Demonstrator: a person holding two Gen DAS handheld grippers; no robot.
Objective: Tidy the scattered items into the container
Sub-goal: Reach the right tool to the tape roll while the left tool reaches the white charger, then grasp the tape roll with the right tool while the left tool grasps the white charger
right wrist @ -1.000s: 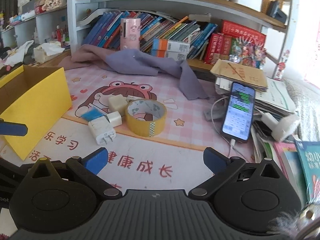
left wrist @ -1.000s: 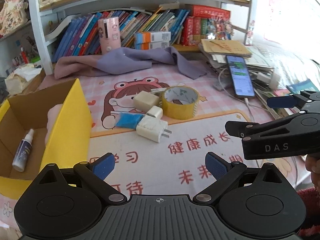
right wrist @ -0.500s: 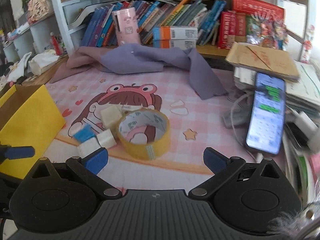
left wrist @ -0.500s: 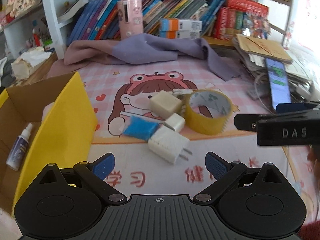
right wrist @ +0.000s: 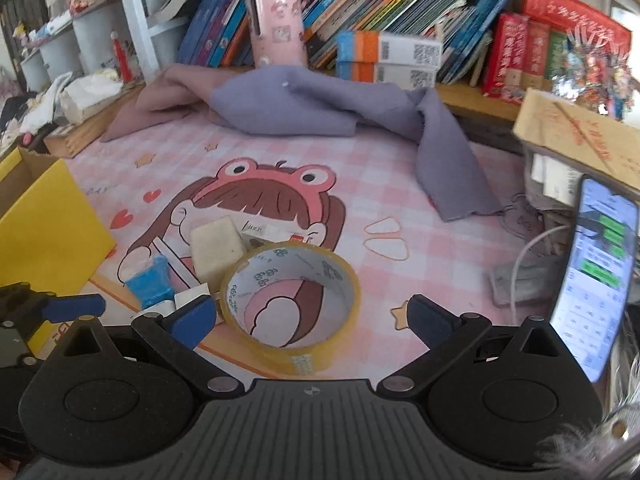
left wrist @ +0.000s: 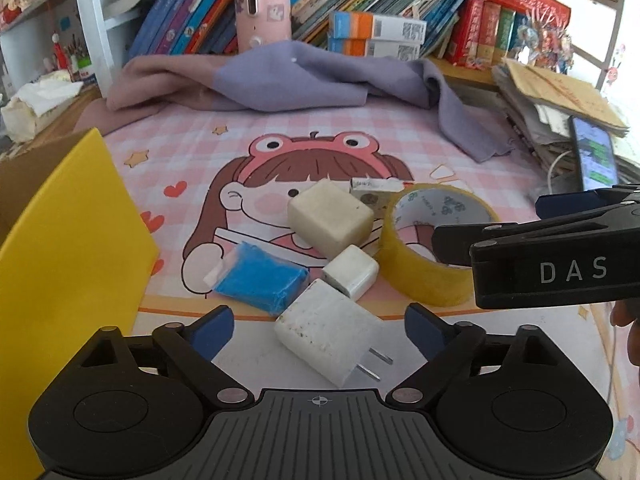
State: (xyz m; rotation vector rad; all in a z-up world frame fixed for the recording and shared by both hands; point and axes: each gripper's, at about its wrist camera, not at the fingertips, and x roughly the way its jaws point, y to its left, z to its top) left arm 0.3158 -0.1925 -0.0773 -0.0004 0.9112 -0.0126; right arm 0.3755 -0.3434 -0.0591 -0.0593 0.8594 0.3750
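Judging from the cluster on the desk mat, most of the tidying remains: the plug charger [left wrist: 326, 330] sits between the closing, not yet gripping left gripper [left wrist: 319, 326], the tape roll [right wrist: 290, 306] between the wide-open right gripper [right wrist: 308, 316], and the yellow box [left wrist: 60, 248] waits at left.

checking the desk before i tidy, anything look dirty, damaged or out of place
The white charger nearest the left gripper lies on its side, prongs out, its casing speckled with dark grime. The purple cloth is crumpled across the back of the mat. Nothing looks spilled or broken.
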